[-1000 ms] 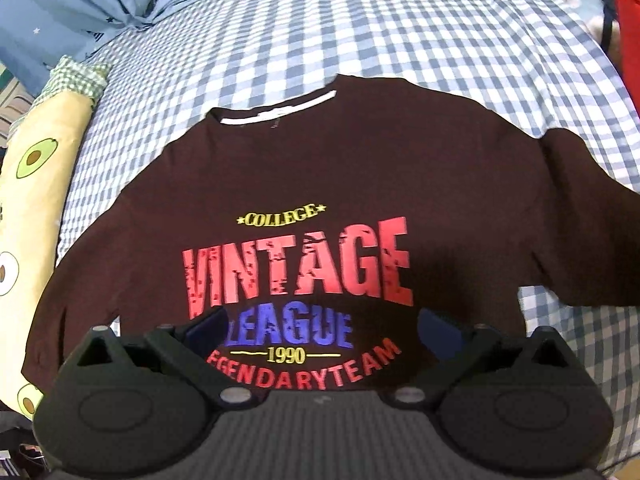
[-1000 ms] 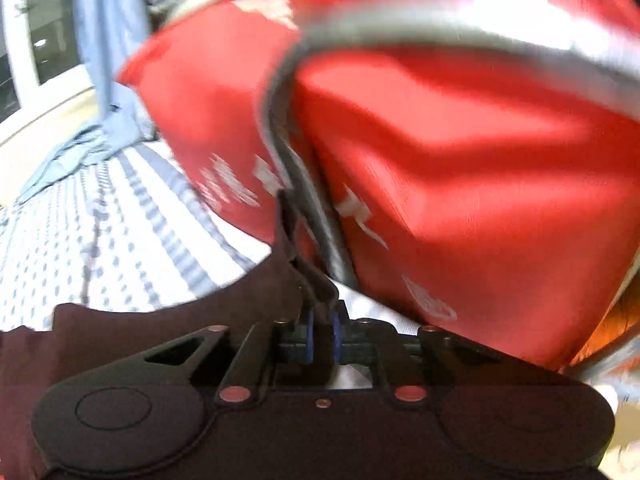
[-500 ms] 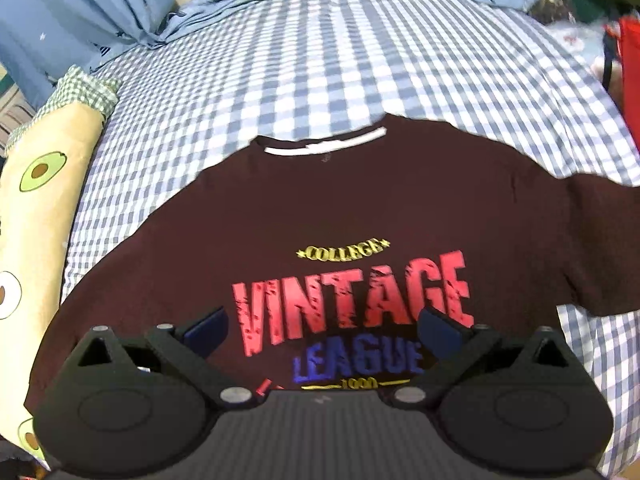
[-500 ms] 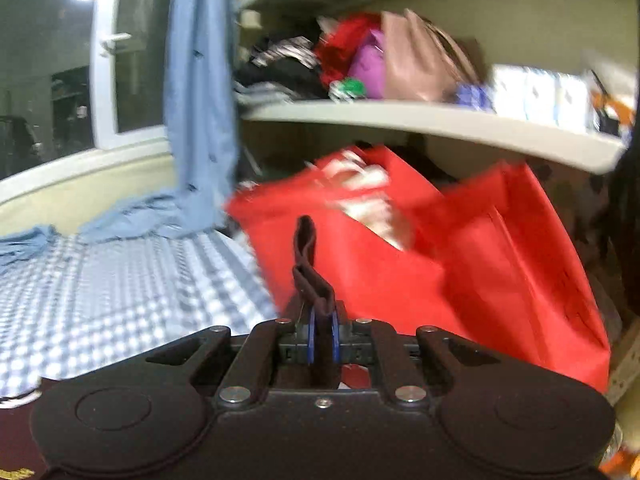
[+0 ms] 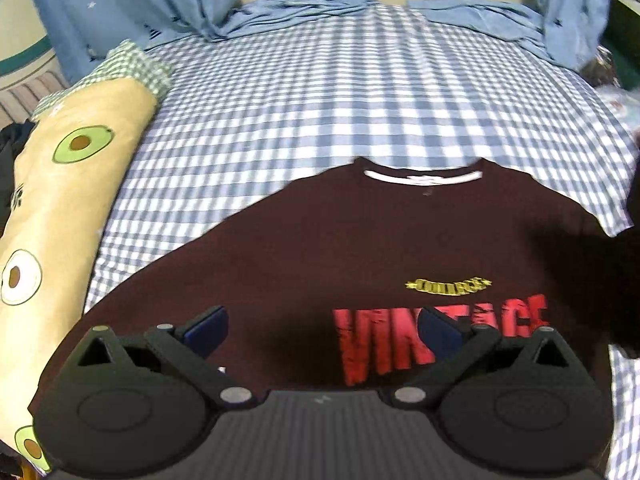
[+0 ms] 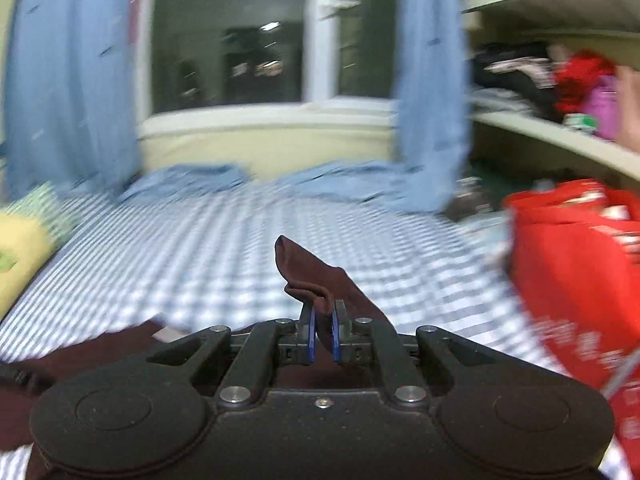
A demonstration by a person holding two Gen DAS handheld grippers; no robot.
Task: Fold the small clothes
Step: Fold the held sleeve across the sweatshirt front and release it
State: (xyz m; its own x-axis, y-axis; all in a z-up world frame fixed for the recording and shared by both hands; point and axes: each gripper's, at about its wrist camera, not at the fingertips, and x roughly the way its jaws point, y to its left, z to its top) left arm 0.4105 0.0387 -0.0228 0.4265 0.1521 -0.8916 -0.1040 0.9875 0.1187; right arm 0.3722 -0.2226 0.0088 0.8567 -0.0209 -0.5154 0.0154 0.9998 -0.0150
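Observation:
A dark maroon sweatshirt (image 5: pixel 360 240) with a red VINTAGE print lies front up on the blue checked bed (image 5: pixel 340 92), collar toward the far side. My left gripper (image 5: pixel 320 330) is open and empty, hovering over the shirt's lower left part. My right gripper (image 6: pixel 324 338) is shut on the sleeve cuff (image 6: pixel 316 276) of the sweatshirt and holds it lifted above the bed. The raised sleeve shows as a dark blur at the right edge of the left wrist view (image 5: pixel 616 280).
A long avocado-print pillow (image 5: pixel 60 200) lies along the bed's left side. Blue curtains (image 6: pixel 432 92) and folds of blue cloth (image 5: pixel 312 4) are at the far end. A red bag (image 6: pixel 576 280) and shelves (image 6: pixel 560 136) stand to the right.
My right gripper has swung left with the cuff, from facing the red bag to facing across the bed. My left gripper has shifted left over the shirt; the print now sits lower and further right.

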